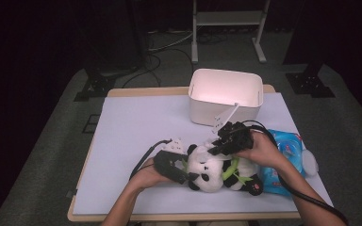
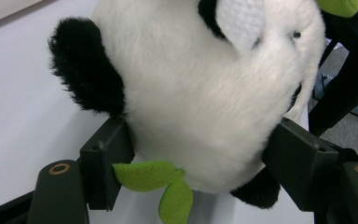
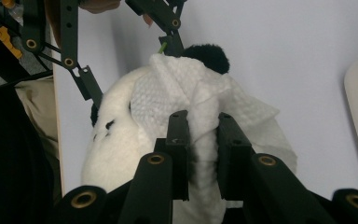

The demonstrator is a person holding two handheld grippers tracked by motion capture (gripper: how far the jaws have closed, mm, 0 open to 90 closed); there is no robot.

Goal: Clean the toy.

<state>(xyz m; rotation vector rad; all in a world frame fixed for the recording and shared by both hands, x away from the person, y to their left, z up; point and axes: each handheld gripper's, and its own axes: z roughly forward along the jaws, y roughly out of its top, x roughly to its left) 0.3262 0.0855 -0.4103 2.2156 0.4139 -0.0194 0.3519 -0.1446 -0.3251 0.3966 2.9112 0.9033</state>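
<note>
1. Where things are rn: the panda toy (image 1: 212,168) lies at the lower middle of the high view, on the light table cover (image 1: 136,136). The left gripper (image 1: 181,173) grips it around the head, and in the left gripper view both jaws press into the fur on either side of the panda (image 2: 205,93).
2. The right gripper (image 1: 215,149) is clamped on a white wipe (image 3: 200,116), pinched between its jaws at bottom center of the right gripper view and draped over the panda's face. Looks like wiping the toy.
3. Risk 1, imo: the fur is soft and round, so the head could squish out of the left jaws if the wipe drags hard. Toy rolls, wipe misses.
4. Risk 2: the wipe is thin and bunched. Only a fold sits between the right jaws, so a snag on the ear could pull it free or tear it.
5. Risk 3: the green leaf (image 2: 161,184) hangs by the left jaw at bottom center and could get caught or tugged.
6. Risk 4: the two grippers are v close together, so the right one could bump the left linkage.
7. The blue pack (image 1: 285,160) at lower right and the white bin (image 1: 226,96) at top center are apart from the action, prob no issue.
</note>
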